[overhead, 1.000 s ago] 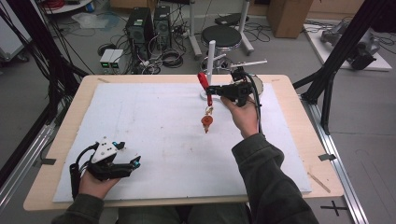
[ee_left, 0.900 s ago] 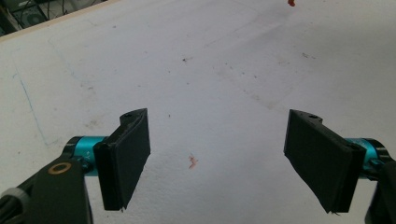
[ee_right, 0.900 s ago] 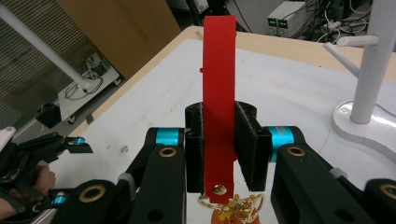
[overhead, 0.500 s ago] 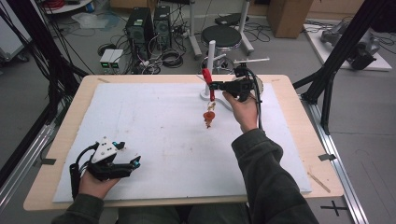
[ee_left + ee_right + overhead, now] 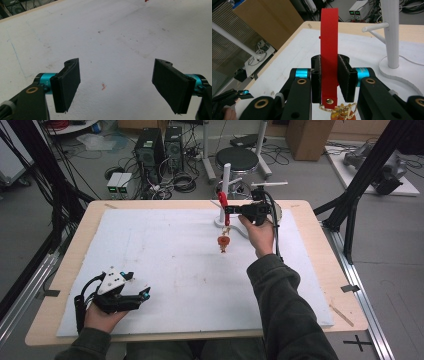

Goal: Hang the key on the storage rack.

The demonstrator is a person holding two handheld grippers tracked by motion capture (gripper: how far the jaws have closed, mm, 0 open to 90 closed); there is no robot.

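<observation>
Red strap (image 5: 329,52) stands between the jaws of my right gripper (image 5: 330,75), which are clamped flat on its lower half so the loop rises stiff above the pads instead of flopping. I grip it low, just above the brass rivet, because the key ring and small orange charm (image 5: 223,241) need to hang free underneath; in the high view they dangle below my right gripper (image 5: 231,210), clear of the white mat (image 5: 165,250). Holding the loop upright and open this way should let me slip it over a peg of the white stand (image 5: 390,35), which rises just beside my jaws, its side peg (image 5: 374,27) pointing towards me at about the height of the strap's top. My judgement is that the loop is not yet on any peg.

My left gripper (image 5: 125,295) rests on the near left part of the mat, well apart from the stand, its jaws wide apart with nothing between the pads (image 5: 68,82). It has no share in this step, so I keep it parked out of the way.
</observation>
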